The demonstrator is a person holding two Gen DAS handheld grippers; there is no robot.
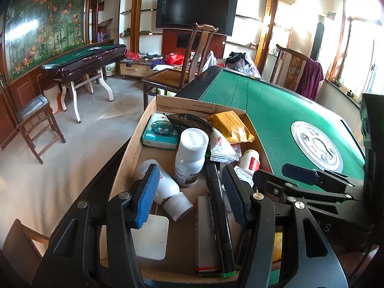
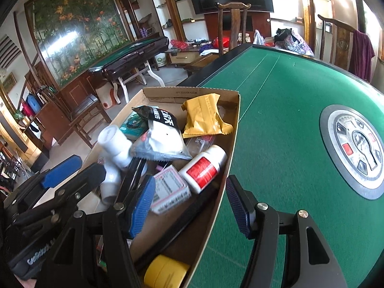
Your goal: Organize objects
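Home living rm doubling as a games rm: two green-felt mahjong tables point(image 1: 264, 110) point(image 1: 84, 57), carved wooden chairs point(image 1: 189, 57), big wall TV point(image 1: 195, 14) w/ glass shelves either side, floral mural point(image 1: 45, 21) (bamboo + orange flowers), low cabinet point(image 1: 144, 66) piled w/ household clutter, clothes slung on a chair back point(image 1: 309, 76), tiled floor.

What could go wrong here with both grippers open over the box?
1. The cardboard box sits at the table edge; a push could slide it off.
2. The upright white bottle looks easy to topple with the left gripper nearby.
3. The right gripper straddles the box wall and may snag it.
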